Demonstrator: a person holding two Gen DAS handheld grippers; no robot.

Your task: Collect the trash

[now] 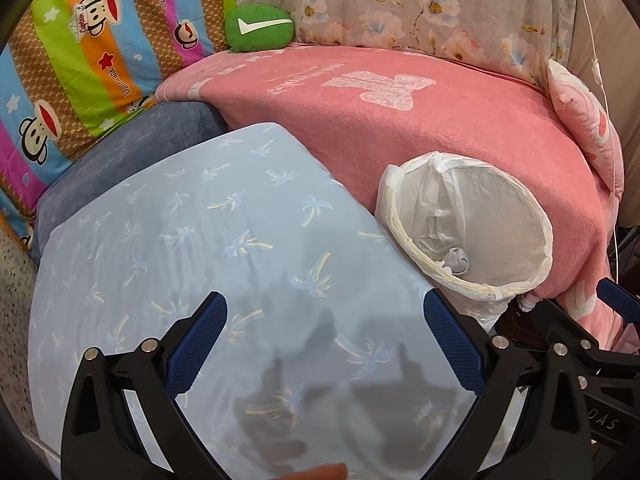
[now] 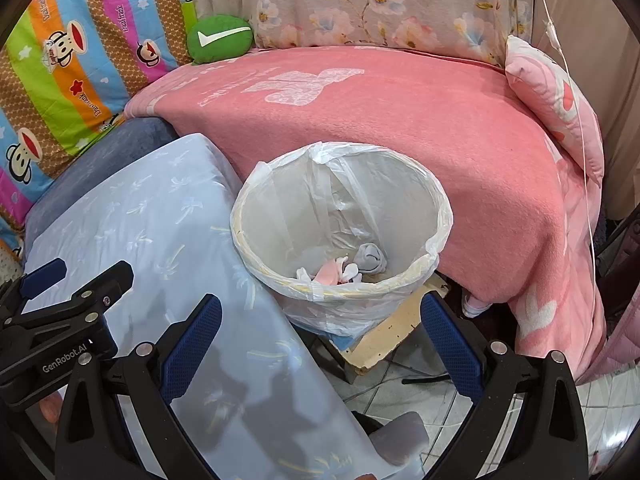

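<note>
A white trash bin (image 2: pixel 436 204) lined with a clear plastic bag stands between a light blue pillow (image 2: pixel 160 232) and a pink blanket (image 2: pixel 440 128). Crumpled white, grey and pink scraps (image 2: pixel 344 268) lie at its bottom. The bin also shows in the left wrist view (image 1: pixel 536 216), with a grey scrap (image 1: pixel 458 260) inside. My left gripper (image 1: pixel 325 314) is open and empty over the blue pillow (image 1: pixel 200 240). My right gripper (image 2: pixel 320 316) is open and empty just in front of the bin. The left gripper (image 2: pixel 44 276) shows at the left of the right wrist view.
A green cushion (image 1: pixel 258 26) lies at the back by a striped monkey-print blanket (image 1: pixel 80 60) and a floral cover (image 1: pixel 400 4). A pink pillow (image 2: pixel 560 108) lies right. A board (image 2: pixel 392 336) sits under the bin on a tiled floor (image 2: pixel 420 400). A thin white cord (image 2: pixel 576 120) hangs right.
</note>
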